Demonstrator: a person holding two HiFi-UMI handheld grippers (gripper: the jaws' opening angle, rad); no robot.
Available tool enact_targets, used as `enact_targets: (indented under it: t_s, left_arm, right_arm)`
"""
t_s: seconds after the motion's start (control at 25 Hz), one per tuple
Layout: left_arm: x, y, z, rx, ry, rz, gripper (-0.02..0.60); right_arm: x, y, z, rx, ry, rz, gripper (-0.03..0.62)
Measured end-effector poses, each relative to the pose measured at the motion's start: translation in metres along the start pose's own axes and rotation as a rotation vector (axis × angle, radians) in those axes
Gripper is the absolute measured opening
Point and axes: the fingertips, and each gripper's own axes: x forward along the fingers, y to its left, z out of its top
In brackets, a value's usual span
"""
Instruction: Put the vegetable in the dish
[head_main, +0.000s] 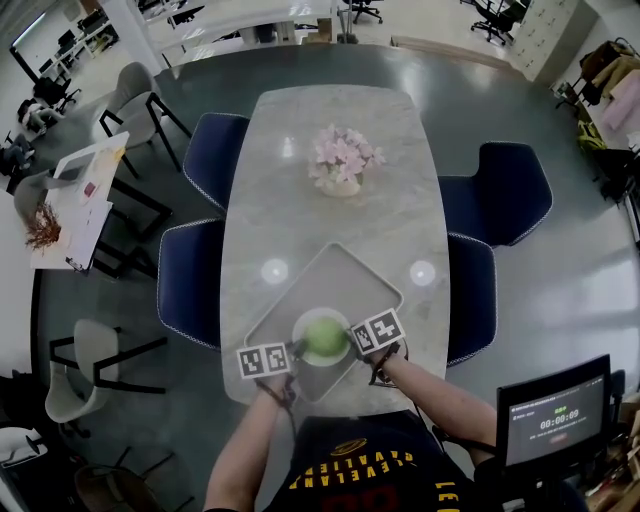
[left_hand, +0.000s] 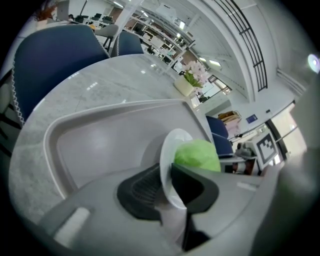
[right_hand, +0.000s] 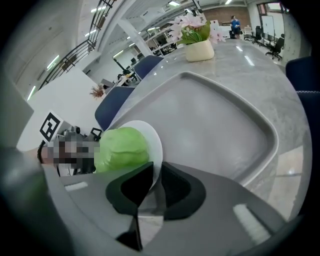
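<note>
Just beyond the clamped jaws, cabbage fills dish.

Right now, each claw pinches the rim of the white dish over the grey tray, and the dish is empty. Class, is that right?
Not quite. The dish is not empty: a green vegetable lies in it, as the left gripper view shows. The rest holds: the left claw and right claw each pinch its rim over the grey tray.

I see a polished, marble-look counter catching lamp glare, a matt grey plastic tray, a glossy white dish and a smooth, waxy green vegetable.
</note>
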Motion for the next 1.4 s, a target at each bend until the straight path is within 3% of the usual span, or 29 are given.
enact_targets:
  t_s: [0.16, 0.32, 0.64, 1.08, 1.2, 1.4]
  left_arm:
    - [0.001, 0.003, -0.004, -0.002, 0.022, 0.023, 0.072]
    - [0.001, 0.009, -0.006, 0.059, 0.047, 0.097, 0.077]
    - [0.004, 0.012, -0.006, 0.086, 0.035, 0.143, 0.08]
    - [-0.011, 0.02, 0.009, 0.189, -0.078, 0.261, 0.036]
    - [-0.022, 0.015, 0.012, 0.187, -0.152, 0.234, 0.002]
    - [-0.035, -0.004, 0.016, 0.217, -0.255, 0.163, 0.002]
  right_arm:
    - [0.0, 0.0, -0.002, -0.024, 0.005, -0.008, 0.06]
    - [-0.001, 0.002, 0.0, -0.047, -0.012, -0.012, 0.06]
    - [-0.005, -0.001, 0.006, -0.058, -0.069, -0.021, 0.043]
    - [-0.015, -0.004, 0.013, -0.048, -0.149, -0.017, 0.023]
    - [-0.021, -0.003, 0.013, -0.031, -0.186, 0.006, 0.012]
    - [-0.029, -0.009, 0.017, 0.0, -0.255, 0.058, 0.006]
